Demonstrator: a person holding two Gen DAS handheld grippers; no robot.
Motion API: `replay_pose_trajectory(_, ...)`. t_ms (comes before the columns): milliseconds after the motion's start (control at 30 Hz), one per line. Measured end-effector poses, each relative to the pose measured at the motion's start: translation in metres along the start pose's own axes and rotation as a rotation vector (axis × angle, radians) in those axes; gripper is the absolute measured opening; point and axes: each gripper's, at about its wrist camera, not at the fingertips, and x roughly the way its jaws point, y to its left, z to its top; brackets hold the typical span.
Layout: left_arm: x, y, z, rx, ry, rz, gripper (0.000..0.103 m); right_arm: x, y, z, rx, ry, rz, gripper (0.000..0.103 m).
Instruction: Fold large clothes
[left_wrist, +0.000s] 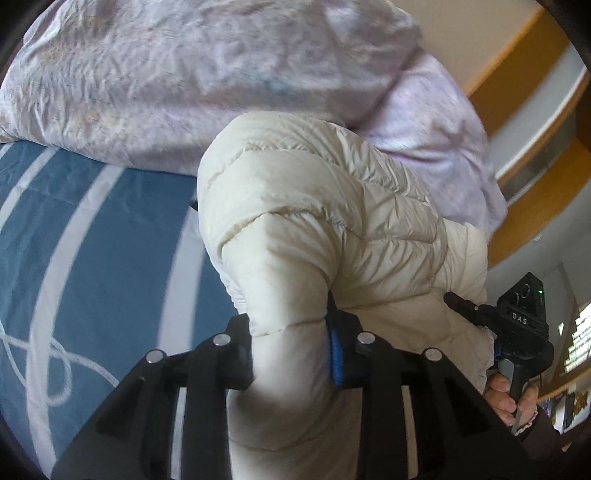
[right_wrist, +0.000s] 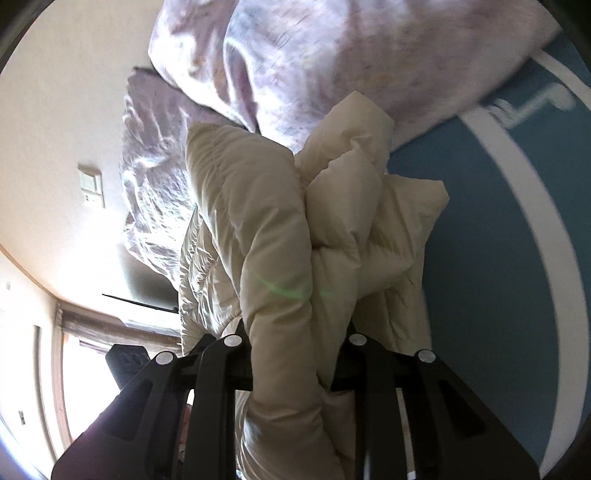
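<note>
1. While my left claw (left_wrist: 290, 347) is clamped on a thick roll of the cream puffer jacket (left_wrist: 314, 221), my right claw (right_wrist: 301, 363) is clamped on another bunched part of the same jacket (right_wrist: 258, 240).
2. Both pairs of jaws stand only part closed, because padded cloth fills the gap between them.
3. From each claw the jacket runs straight ahead and away, so its long axis lies along the way each claw points.
4. Seen from the left wrist, my right hand (left_wrist: 508, 397) on its handle sits just beside the jacket's right edge; the two grips are near each other, and neither is clearly nearer the bulk.
5. Lifted and hanging between the claws, the jacket is held over the blue striped bed sheet (left_wrist: 92, 258), its far end toward the rumpled lilac quilt (left_wrist: 184, 74).
6. I judge the coming move turns on laying that far end down on the sheet first.
</note>
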Motion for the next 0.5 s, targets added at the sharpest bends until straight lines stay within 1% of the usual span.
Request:
replay_pose_trajectory(133,0.012,0.009,0.010,-0.013,-0.010,0.039,0.030,0.012,0.001,0.006,-0.039,0.025,-0.048,0.022)
replay_pose_trajectory(200,0.019,0.013,0.010,-0.010,-0.010,0.068,0.033,0.016,0.001,0.007,-0.060,0.034,-0.085,0.022)
replay_pose_trajectory(233,0.022,0.014,0.010,-0.007,-0.010,0.089,0.037,0.021,0.001,0.007,-0.081,0.040,-0.121,0.024)
replay_pose_trajectory(267,0.025,0.014,0.009,-0.003,-0.011,0.103,0.041,0.022,0.001,0.006,-0.099,0.044,-0.154,0.029)
replay_pose_trajectory(300,0.025,0.015,0.006,0.005,-0.014,0.127,0.044,0.023,0.004,0.005,-0.118,0.044,-0.185,0.032)
replay_pose_trajectory(333,0.024,0.014,0.005,0.020,-0.021,0.154,0.049,0.021,0.005,0.003,-0.142,0.041,-0.223,0.038)
replay_pose_trajectory(367,0.023,0.012,0.003,0.036,-0.028,0.176,0.053,0.020,0.007,0.000,-0.159,0.031,-0.253,0.048)
replay_pose_trajectory(400,0.021,0.010,0.003,0.048,-0.035,0.195,0.055,0.013,0.007,-0.003,-0.179,0.011,-0.293,0.052)
replay_pose_trajectory(433,0.018,0.009,0.002,0.066,-0.046,0.221,0.059,0.010,0.008,-0.002,-0.191,-0.011,-0.323,0.059)
replay_pose_trajectory(467,0.014,0.008,0.003,0.084,-0.060,0.250,0.064,0.004,0.009,-0.003,-0.202,-0.037,-0.349,0.061)
replay_pose_trajectory(500,0.008,0.008,0.004,0.098,-0.076,0.273,0.066,-0.003,0.010,-0.005,-0.211,-0.064,-0.363,0.061)
